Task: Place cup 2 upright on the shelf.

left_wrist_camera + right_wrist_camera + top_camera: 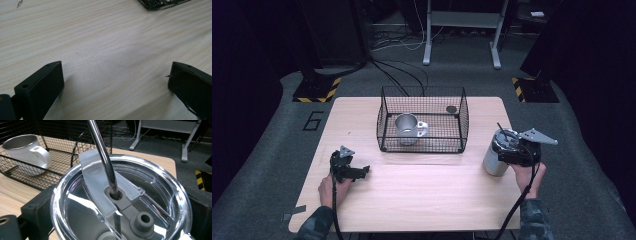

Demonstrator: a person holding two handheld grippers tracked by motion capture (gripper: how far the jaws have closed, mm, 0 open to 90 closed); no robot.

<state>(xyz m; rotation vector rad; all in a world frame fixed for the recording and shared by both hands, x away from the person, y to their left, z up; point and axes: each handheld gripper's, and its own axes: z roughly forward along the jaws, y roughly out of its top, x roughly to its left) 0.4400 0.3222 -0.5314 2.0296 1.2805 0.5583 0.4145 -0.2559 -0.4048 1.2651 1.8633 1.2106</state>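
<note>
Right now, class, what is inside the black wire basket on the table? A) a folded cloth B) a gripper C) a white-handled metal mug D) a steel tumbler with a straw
C: the high view shows the metal mug with a white handle standing inside the wire basket, while the tumbler with its straw stands outside it, between the jaws of the right gripper.

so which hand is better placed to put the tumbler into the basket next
Right, most likely. The right gripper is clamped around the tumbler near its lid, just right of the wire basket. The left gripper sits open and empty over bare table.
</note>
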